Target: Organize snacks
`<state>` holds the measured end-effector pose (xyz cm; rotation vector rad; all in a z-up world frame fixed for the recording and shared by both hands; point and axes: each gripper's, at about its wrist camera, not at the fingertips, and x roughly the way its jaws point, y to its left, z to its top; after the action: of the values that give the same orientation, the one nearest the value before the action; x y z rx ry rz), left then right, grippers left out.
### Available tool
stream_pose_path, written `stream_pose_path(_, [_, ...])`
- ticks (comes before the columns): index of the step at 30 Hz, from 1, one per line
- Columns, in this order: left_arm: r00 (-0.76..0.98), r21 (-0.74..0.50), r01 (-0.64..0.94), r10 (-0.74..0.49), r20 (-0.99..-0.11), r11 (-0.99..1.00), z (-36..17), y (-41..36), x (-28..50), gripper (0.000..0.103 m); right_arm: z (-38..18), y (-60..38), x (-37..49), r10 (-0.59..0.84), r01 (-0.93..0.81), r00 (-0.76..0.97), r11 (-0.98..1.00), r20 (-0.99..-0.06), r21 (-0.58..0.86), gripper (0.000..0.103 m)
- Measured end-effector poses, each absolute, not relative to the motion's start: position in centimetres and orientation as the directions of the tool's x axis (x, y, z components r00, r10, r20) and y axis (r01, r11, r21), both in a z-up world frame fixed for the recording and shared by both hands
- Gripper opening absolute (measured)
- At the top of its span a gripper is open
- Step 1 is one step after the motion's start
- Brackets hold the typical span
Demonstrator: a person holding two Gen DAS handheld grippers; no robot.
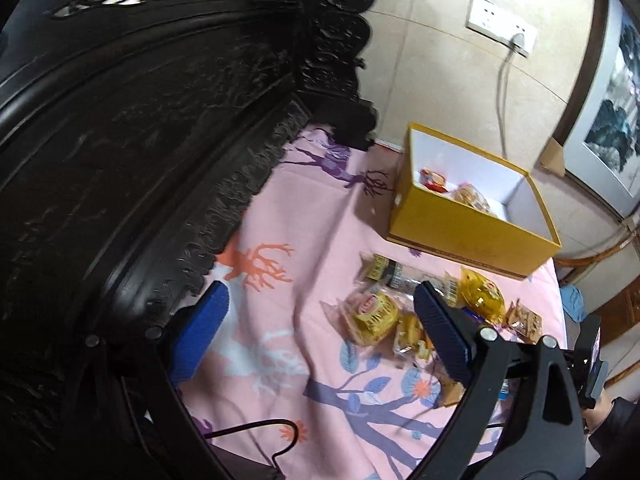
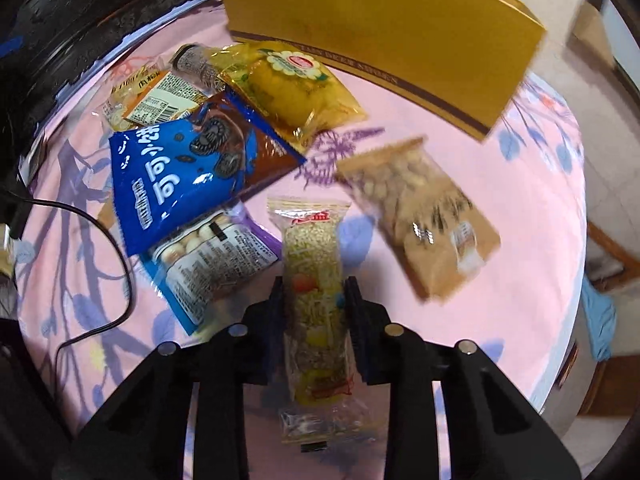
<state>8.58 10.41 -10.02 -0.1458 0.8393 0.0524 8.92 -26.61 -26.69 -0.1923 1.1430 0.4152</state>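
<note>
My right gripper [image 2: 314, 286] is shut on a clear-wrapped rice crisp bar [image 2: 314, 256] and holds it above the pink sheet. Ahead lie a blue cookie bag [image 2: 188, 176], a yellow cake packet [image 2: 292, 88] and a tan peanut bag [image 2: 424, 216]. The open yellow box [image 2: 380, 36] stands behind them. In the left wrist view the box [image 1: 472, 232] holds a few snacks [image 1: 468, 194]. My left gripper [image 1: 320, 304] is open and empty above the sheet, left of the snack pile [image 1: 400, 312].
A dark carved headboard [image 1: 140, 140] runs along the left. A black cable [image 2: 100, 240] lies on the sheet [image 1: 304, 208]. A wall socket with a plugged cord [image 1: 504, 24] is behind the box. A purple-and-blue packet [image 2: 208, 264] lies under the blue bag.
</note>
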Motion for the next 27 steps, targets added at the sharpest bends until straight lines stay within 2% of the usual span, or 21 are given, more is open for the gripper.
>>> stream_pose_path(5, [0.614,-0.137,0.035,-0.129,-0.778,0.99,-12.0,5.6,9.4,0.095,-24.7,-28.3,6.4,0.252,-0.28,0.398,0.949,-0.882,0.145,0.03])
stream_pose_path(10, [0.545,-0.111,0.192,-0.2,-0.814,0.975,-15.1,-0.5,10.0,0.095,-21.7,-29.1,4.7,0.291,-0.19,0.479,0.956,-0.828,0.226,0.03])
stream_pose_path(16, [0.477,-0.095,0.22,-0.192,-0.858,0.971,-18.7,-2.7,12.0,0.095,-19.2,-29.3,3.7,0.327,-0.141,0.525,0.944,-0.786,0.298,0.03])
stream_pose_path(19, [0.432,-0.126,0.213,-0.209,-0.877,0.969,-19.8,-3.2,13.3,0.095,-18.8,-29.4,3.5,0.349,-0.112,0.53,0.932,-0.773,0.345,0.03])
stream_pose_path(21, [0.404,-0.178,0.235,-0.262,-0.876,0.956,-19.9,-4.2,13.9,0.095,-18.8,-29.5,3.4,0.35,-0.096,0.53,0.93,-0.772,0.356,0.03])
stream_pose_path(27, [0.317,-0.173,0.345,-0.288,-0.904,0.922,-22.1,-10.6,14.7,0.095,-18.9,-30.0,3.7,0.349,-0.067,0.529,0.926,-0.773,0.372,0.03])
